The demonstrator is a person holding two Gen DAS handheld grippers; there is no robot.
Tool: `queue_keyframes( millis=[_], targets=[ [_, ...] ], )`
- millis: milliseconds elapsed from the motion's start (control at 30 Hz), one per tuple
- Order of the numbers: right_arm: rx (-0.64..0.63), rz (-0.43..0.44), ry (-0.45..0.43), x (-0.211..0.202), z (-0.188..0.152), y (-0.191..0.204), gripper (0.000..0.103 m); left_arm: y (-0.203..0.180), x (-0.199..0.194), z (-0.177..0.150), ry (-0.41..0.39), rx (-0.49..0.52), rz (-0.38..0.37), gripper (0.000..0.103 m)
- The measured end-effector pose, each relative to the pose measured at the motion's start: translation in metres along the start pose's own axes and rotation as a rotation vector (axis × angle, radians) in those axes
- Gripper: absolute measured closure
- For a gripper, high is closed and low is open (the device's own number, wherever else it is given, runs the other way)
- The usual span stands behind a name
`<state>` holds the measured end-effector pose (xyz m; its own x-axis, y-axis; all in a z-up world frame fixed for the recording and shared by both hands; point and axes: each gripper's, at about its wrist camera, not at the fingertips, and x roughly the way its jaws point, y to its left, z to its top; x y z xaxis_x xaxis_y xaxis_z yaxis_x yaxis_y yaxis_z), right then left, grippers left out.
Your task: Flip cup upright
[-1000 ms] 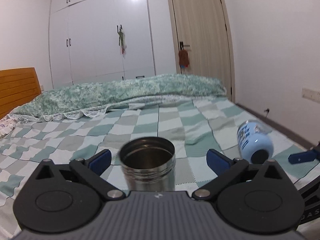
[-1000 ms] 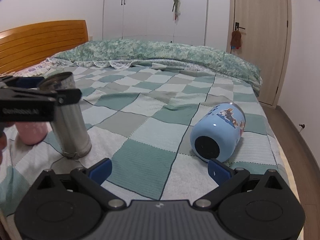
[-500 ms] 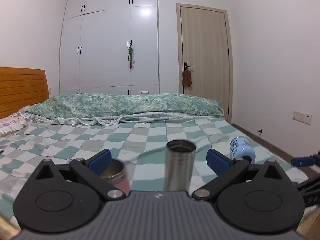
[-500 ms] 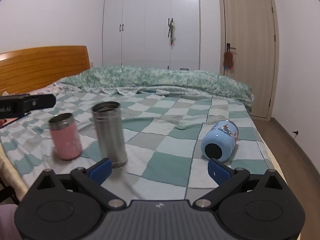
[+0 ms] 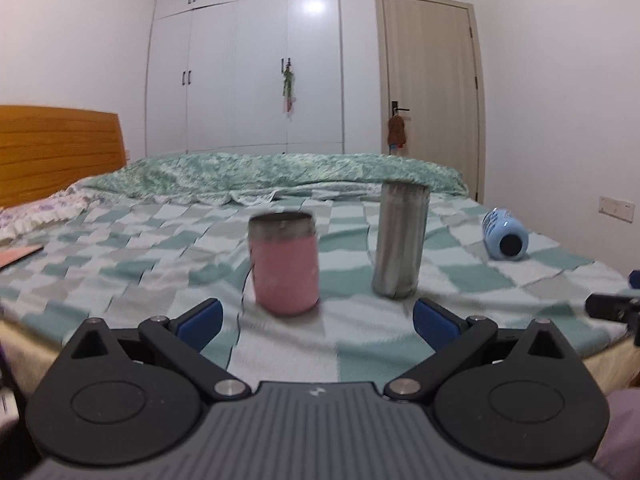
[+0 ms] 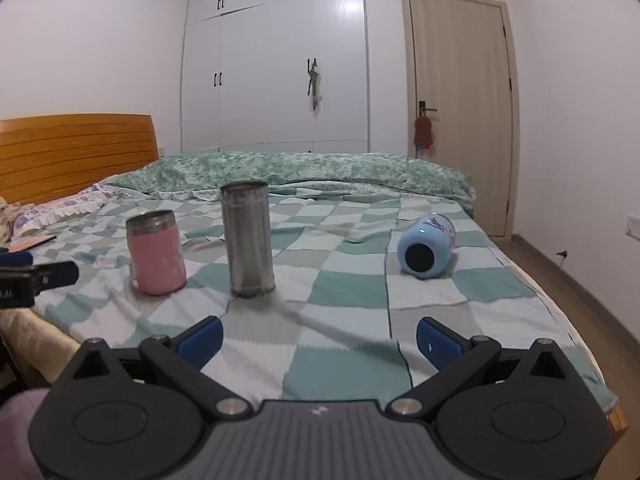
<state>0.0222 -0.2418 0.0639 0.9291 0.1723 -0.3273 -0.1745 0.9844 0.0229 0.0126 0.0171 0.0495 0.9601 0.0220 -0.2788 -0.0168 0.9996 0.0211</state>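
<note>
A light blue cup (image 6: 426,249) lies on its side on the checkered bedspread, its base toward me; it also shows far right in the left wrist view (image 5: 505,233). A tall steel cup (image 6: 247,239) (image 5: 399,239) and a short pink cup (image 6: 156,253) (image 5: 285,263) stand upright, open ends up. My left gripper (image 5: 316,316) is open and empty, back from the pink cup. My right gripper (image 6: 318,338) is open and empty, well short of the blue cup. The left gripper's fingers (image 6: 40,276) show at the left edge of the right wrist view.
The bed (image 6: 352,288) has a green checkered cover with a rolled green quilt (image 6: 304,170) at the far side and a wooden headboard (image 6: 72,152) on the left. White wardrobes and a door stand behind. The bed's near edge is just below both grippers.
Both grippers have pulled back and away from the bed. The left gripper has left the steel cup standing upright beside the pink cup. The blue cup has not moved.
</note>
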Motion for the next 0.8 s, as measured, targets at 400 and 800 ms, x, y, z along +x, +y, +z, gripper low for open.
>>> queue_keyframes(
  millis=[400, 800],
  targets=[
    [0.009, -0.043, -0.113, 0.000, -0.030, 0.000, 0.000, -0.001, 0.001, -0.035, -0.100, 0.011, 0.023, 0.000],
    [-0.002, -0.059, -0.174, -0.008, -0.035, 0.001, 0.000, -0.002, 0.001, -0.037, -0.120, 0.018, 0.037, 0.000]
  ],
)
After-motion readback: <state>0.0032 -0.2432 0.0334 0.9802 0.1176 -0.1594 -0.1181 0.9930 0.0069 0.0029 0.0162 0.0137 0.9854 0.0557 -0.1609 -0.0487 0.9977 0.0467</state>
